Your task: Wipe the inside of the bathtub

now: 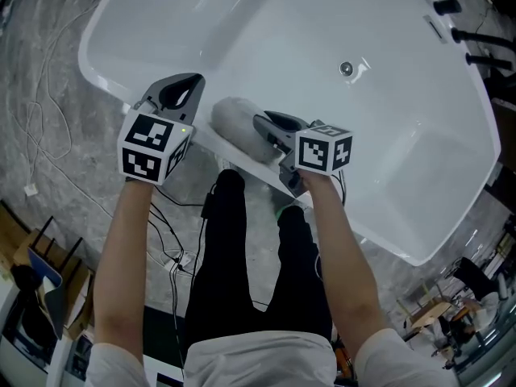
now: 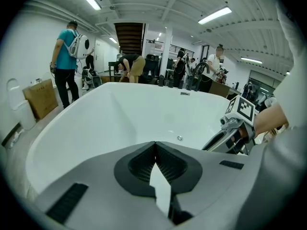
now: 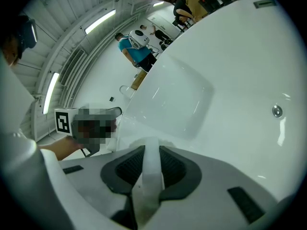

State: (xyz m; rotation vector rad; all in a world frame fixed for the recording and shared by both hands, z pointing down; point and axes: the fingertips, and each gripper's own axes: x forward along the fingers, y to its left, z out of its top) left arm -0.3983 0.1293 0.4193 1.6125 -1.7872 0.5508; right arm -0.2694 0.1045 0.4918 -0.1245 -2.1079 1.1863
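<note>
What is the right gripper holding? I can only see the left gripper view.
Observer: A pale cloth, clamped in the right gripper, as its own view shows.
Operator: Where is it on the tub?
Observer: The head view puts it at the near rim of the bathtub, well short of the drain.
Operator: Anything underfoot?
Observer: Cables lie on the floor by the person's legs.

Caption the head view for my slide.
At the bathtub rim, right gripper holds a white cloth; left gripper shut, empty.
</note>
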